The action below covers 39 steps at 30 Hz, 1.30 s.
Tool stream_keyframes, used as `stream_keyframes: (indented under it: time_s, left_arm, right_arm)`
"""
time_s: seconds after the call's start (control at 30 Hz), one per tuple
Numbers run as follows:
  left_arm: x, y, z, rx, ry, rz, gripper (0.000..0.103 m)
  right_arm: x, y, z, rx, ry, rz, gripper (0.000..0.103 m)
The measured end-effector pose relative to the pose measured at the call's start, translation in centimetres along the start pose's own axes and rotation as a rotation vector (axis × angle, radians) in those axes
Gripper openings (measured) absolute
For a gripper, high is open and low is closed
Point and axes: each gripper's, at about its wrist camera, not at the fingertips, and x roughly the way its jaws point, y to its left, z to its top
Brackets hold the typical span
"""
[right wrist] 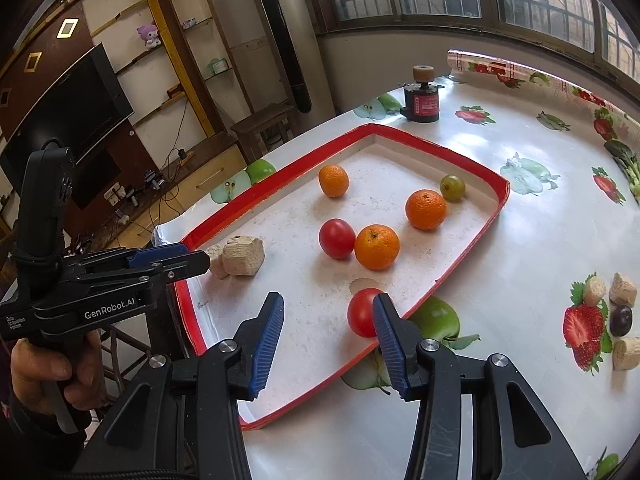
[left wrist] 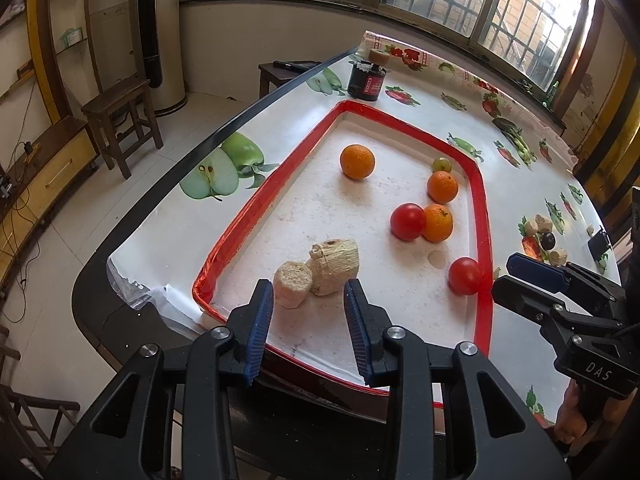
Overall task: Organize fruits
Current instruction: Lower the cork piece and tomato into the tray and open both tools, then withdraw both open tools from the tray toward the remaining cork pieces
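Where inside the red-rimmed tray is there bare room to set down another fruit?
The widest bare patch is the tray's middle, between the corn pieces, the lone orange and the touching tomato and orange. The far corner behind the lone orange is also free. The side with the grape is crowded.

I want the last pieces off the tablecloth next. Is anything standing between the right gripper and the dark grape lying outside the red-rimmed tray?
Nothing visible blocks it. The right gripper hangs open over the tray's near corner; the dark grape lies on open tablecloth with pale cob chunks around it.
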Motion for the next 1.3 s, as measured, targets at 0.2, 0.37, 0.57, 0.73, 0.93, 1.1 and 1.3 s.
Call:
stream_keyframes:
  time_s: [0.2, 0.37, 0.57, 0.73, 0.93, 1.1, 1.3]
  left_arm:
    - [-0.6, -1.1, 0.0, 0.020, -0.008, -0.006, 0.034]
    - [-0.9, -2.0, -0.2, 0.033, -0.007, -0.015, 0.034]
    - [-1.0, -3.1, -0.3, 0.051, -0.005, -0.033, 0.034]
    - [-1.1, -4.2, -0.4, 0.069, -0.004, -0.048, 0.034]
    - [-1.1, -5.6, -0.4, 0.094, 0.004, -0.064, 0.034]
    - [-1.1, -7.0, -0.5, 0.118, 0.008, -0.081, 0.034]
    - [-0.7, -8.8, -0.6, 0.147, 0.014, -0.103, 0.034]
  right_arm:
    - [-1.9, -1.4, -0.8, 0.033, -0.021, -0.019, 0.048]
    - [-3.1, -2.4, -1.5, 0.056, -0.034, -0.034, 0.048]
    - [-4.3, -3.7, -2.5, 0.084, -0.043, -0.056, 0.048]
    - [-5.2, -4.9, -3.2, 0.113, -0.046, -0.075, 0.048]
    - [-6.2, -6.5, -4.3, 0.147, -0.049, -0.098, 0.048]
    - [-7.2, -8.1, -5.3, 0.184, -0.054, -0.121, 0.048]
    - [-8.5, -10.7, -6.9, 0.240, -0.058, -0.159, 0.048]
